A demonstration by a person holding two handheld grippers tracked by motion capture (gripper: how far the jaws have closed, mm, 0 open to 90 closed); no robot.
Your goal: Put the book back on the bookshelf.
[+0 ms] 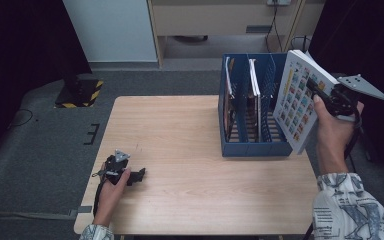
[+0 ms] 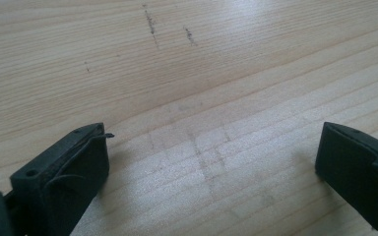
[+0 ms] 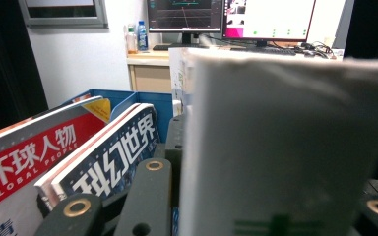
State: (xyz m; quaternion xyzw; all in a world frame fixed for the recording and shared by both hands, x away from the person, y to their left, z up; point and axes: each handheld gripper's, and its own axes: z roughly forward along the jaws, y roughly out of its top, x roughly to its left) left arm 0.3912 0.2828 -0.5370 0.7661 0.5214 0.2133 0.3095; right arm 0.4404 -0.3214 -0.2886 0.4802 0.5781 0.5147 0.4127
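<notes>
Book (image 1: 300, 102) clamped in right tongs (image 1: 325, 97) near spine edge, above blue file rack (image 1: 252, 145); thick, stiff, likely heavy, glossy cover may slip. Left tongs (image 1: 130, 176) apart, resting on tabletop (image 1: 180, 150).

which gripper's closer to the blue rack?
Right. The right gripper holds a book up at the blue rack, by its right end. The left gripper rests on the table near its front left, well away, jaws open.
</notes>
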